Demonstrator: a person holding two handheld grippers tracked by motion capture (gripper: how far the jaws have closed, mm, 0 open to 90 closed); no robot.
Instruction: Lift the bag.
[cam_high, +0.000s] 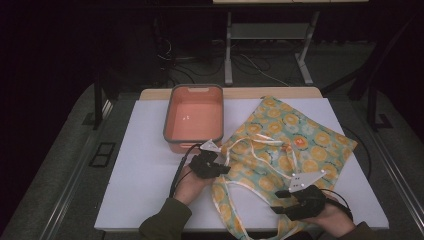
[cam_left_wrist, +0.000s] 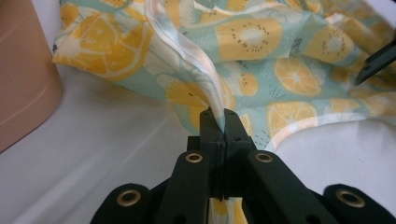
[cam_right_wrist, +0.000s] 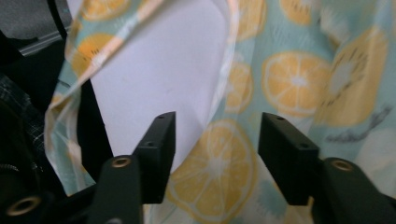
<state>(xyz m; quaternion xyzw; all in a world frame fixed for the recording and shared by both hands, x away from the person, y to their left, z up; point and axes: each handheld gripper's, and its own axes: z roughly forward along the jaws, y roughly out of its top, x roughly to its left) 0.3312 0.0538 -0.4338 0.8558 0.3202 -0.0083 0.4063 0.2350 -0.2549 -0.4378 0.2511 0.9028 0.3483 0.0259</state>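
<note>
The left tool (cam_high: 221, 170) is closed on a pale strap (cam_left_wrist: 205, 81) of the apron (cam_high: 292, 145); in the left gripper view its jaws meet with the strap pinched between them, and the strap rises from the tips and curves back over the cloth. The right tool (cam_high: 280, 200) is wide apart: in the right gripper view its jaws (cam_right_wrist: 215, 149) stand well apart over the cloth with nothing clamped.

The apron, teal with orange slices and kiwi rounds, lies spread on the right half of the white counter (cam_high: 145, 175), its far corner reaching toward the back edge. A long patterned strap (cam_high: 222, 210) loops from the cloth's near side toward the front edge of the counter, between the two hands. The left tool sits at the apron's left edge, just in front of the bin (cam_high: 193, 117). The bin is salmon with a grey rim and stands left of the apron near the counter's back. The right tool is near the front right, beside the apron's near edge. Each hand enters from the bottom, the left in a dark green sleeve (cam_high: 165, 222).
</note>
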